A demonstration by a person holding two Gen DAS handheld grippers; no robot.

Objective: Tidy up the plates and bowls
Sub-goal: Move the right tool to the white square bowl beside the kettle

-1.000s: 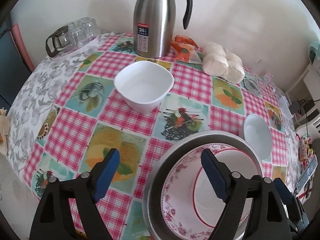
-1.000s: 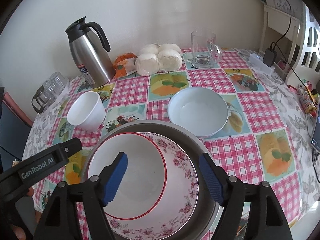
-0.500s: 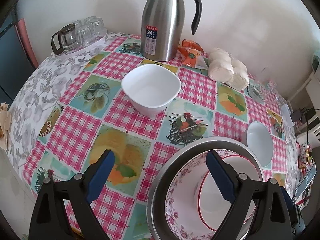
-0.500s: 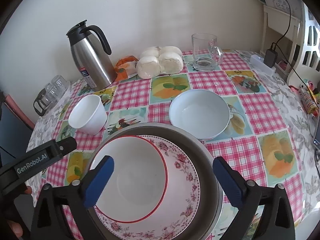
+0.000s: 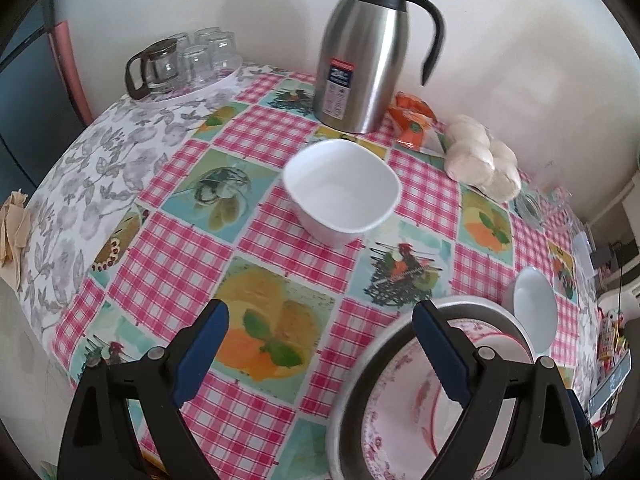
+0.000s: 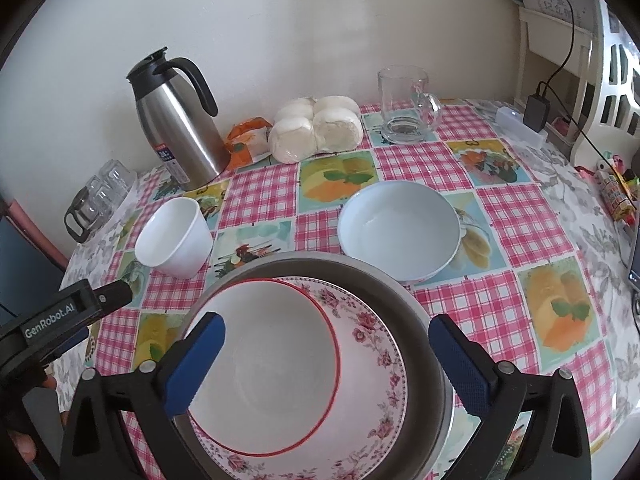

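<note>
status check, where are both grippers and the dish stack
Left gripper open, empty. Right gripper open over red-rimmed white bowl, nested in floral pink plate inside grey metal basin. Square white bowl and pale blue round bowl loose, unobstructed.

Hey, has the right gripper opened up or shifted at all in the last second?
Yes. The right gripper has opened wider and pulled back slightly over the red-rimmed bowl: its blue pads now sit farther apart against the metal basin.
</note>
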